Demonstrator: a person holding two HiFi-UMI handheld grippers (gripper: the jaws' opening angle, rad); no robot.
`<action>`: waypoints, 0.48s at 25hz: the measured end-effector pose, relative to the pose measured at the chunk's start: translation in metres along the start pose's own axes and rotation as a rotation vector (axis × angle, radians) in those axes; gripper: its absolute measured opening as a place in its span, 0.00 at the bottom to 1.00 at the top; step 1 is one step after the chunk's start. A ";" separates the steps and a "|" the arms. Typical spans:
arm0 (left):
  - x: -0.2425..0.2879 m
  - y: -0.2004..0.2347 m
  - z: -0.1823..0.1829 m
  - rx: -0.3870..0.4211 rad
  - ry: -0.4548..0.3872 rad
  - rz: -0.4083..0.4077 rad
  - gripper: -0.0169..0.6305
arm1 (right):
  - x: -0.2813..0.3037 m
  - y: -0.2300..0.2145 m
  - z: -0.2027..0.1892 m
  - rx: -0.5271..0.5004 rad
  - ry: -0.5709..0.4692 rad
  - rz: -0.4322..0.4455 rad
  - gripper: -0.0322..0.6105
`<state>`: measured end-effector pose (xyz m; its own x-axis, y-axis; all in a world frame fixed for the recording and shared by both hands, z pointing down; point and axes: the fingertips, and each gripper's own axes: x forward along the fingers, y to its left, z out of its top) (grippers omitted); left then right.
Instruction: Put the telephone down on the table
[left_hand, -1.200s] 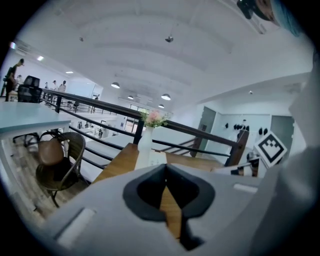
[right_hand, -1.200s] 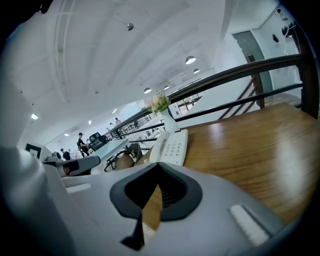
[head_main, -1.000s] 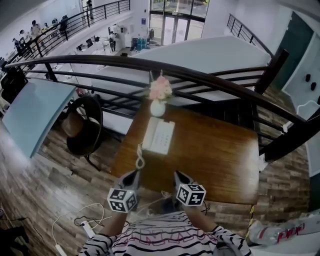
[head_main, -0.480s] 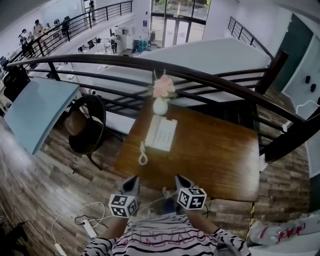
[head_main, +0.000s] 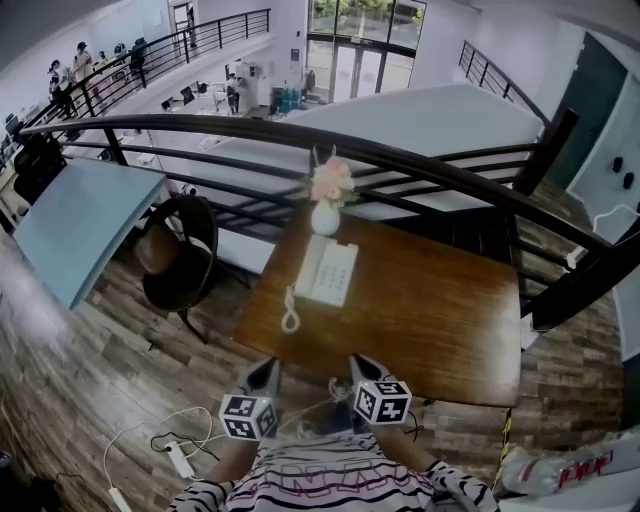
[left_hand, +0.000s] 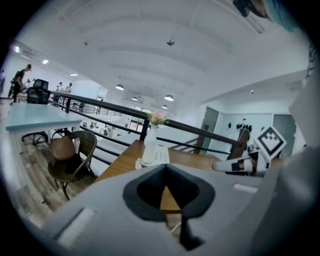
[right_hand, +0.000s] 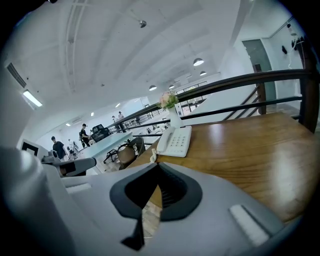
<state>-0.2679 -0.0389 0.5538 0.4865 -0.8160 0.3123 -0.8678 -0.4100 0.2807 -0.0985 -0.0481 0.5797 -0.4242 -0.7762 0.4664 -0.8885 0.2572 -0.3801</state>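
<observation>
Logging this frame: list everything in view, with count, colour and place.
telephone: one, white, on the table's far left part, coiled cord trailing toward the near edge
vase: one, white, pink flowers, just behind the telephone
table: one, brown wood, in front of the railing
railing: black, curved, behind the table
chair: one, dark wicker, brown seat, left of the table
desk: one, pale blue, far left
power strip: one, white, on the floor with cables, lower left
left gripper: grey, shut, empty, by the table's near edge
right gripper: grey, shut, empty, beside it
striped top: the person's, bottom edge
</observation>
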 end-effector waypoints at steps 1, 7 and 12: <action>0.000 -0.001 0.000 -0.001 -0.002 0.002 0.03 | 0.000 -0.001 0.000 0.002 -0.002 0.000 0.05; 0.003 -0.003 -0.002 -0.002 0.000 -0.003 0.03 | 0.001 -0.002 0.000 0.013 -0.012 0.003 0.05; 0.008 -0.015 -0.003 -0.002 0.009 -0.004 0.03 | -0.005 -0.010 0.005 0.018 -0.015 0.002 0.05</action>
<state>-0.2506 -0.0377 0.5542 0.4911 -0.8104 0.3194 -0.8655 -0.4125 0.2841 -0.0865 -0.0498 0.5774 -0.4235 -0.7844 0.4533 -0.8842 0.2488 -0.3954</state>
